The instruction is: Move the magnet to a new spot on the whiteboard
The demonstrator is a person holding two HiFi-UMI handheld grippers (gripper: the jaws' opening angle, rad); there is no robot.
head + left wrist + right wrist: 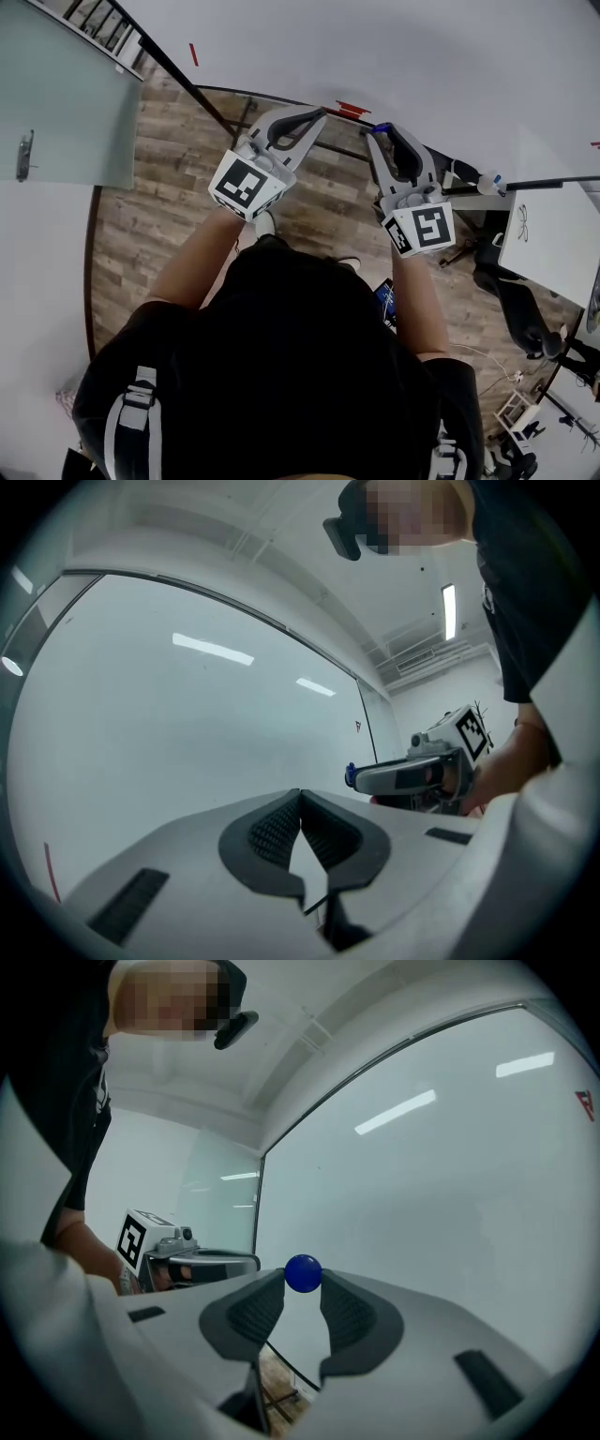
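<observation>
The fingers (349, 1314) of my right gripper (302, 1290) are clenched on the round blue magnet (303, 1273), pinched at their very tips. It sits close in front of the whiteboard (422, 1194); I cannot tell whether it touches the surface. The fingers (272, 832) of my left gripper (300, 801) are pressed together at the tips with nothing between them, and they point at the same board beside the right gripper. The board is white and glossy with a dark frame. It reflects long ceiling lights and carries small red marks (352, 108) near its lower edge at 12 o'clock in the head view. Below me is a wood-plank floor (159, 187). A frosted glass door (56, 94) with a metal handle stands at 10 o'clock, a white counter (553, 234) at 3 o'clock, and a black chair (516, 309) at 4 o'clock.
</observation>
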